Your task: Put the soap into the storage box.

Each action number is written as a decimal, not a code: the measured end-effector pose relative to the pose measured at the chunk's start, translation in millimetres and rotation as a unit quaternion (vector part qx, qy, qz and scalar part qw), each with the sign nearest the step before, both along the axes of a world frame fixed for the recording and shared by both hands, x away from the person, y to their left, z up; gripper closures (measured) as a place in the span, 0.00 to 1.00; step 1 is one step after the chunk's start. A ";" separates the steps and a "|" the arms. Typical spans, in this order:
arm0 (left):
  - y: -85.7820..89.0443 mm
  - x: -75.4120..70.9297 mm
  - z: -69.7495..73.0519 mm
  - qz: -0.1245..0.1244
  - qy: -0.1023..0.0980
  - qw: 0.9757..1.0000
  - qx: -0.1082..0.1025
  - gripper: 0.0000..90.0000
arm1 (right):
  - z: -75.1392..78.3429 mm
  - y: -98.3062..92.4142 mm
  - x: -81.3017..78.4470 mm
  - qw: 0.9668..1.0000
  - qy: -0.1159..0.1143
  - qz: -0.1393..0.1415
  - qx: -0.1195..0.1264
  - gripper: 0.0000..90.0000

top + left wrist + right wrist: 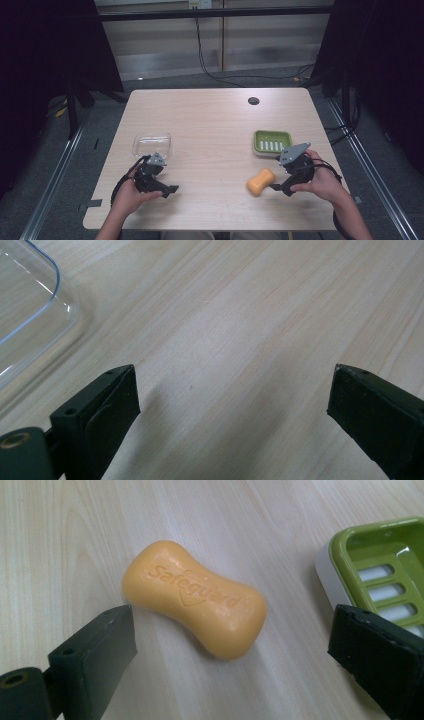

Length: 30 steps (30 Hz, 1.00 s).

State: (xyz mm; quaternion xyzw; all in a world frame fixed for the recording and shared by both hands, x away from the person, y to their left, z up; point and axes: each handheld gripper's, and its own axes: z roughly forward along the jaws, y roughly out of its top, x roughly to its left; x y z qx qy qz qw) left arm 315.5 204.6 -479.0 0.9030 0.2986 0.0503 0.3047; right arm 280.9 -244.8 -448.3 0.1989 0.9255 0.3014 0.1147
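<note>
Our right gripper (232, 645) has its jaws spread wide with nothing between the pads, and the orange soap bar (194, 598) lies flat on the table (65, 540) just ahead of them, clear of both. The bar sits at a slant to the line of the jaws, its long axis running from upper left to lower right in the right gripper view, so we judge the main risk to be a skewed grip: if we close on it as it lies, one pad meets a rounded end before the other does, and the smooth, waisted bar may twist or squirt out sideways. Coming in too low could also push the bar along the wood instead of straddling it. The right jaw stands close to the green soap dish (385, 560), so a careless advance may knock the dish's near rim and shift it.

In the high view the soap bar (261, 181) lies just left of the right gripper (276, 188), with the soap dish (271, 142) a little beyond them.

Our left gripper (232, 400) also holds its jaws wide apart over bare table, the clear plastic lid (30, 315) lying off to their left, untouched.
</note>
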 end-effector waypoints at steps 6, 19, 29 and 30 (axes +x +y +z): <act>2.0 -2.5 0.1 -0.002 -0.004 1.000 0.006 0.06 | 0.4 11.5 2.3 0.999 -0.007 0.034 -0.035 0.07; 5.1 -6.7 1.5 0.003 -0.003 1.000 0.010 0.06 | 1.4 28.4 7.8 0.996 -0.015 0.067 -0.054 0.08; 7.2 -8.3 0.4 0.010 -0.003 1.000 0.007 0.06 | -5.9 41.6 11.6 0.992 -0.002 0.102 -0.080 0.11; 7.4 -8.8 0.5 0.015 -0.004 1.000 0.006 0.06 | -6.0 42.1 11.6 0.991 -0.003 0.103 -0.081 0.11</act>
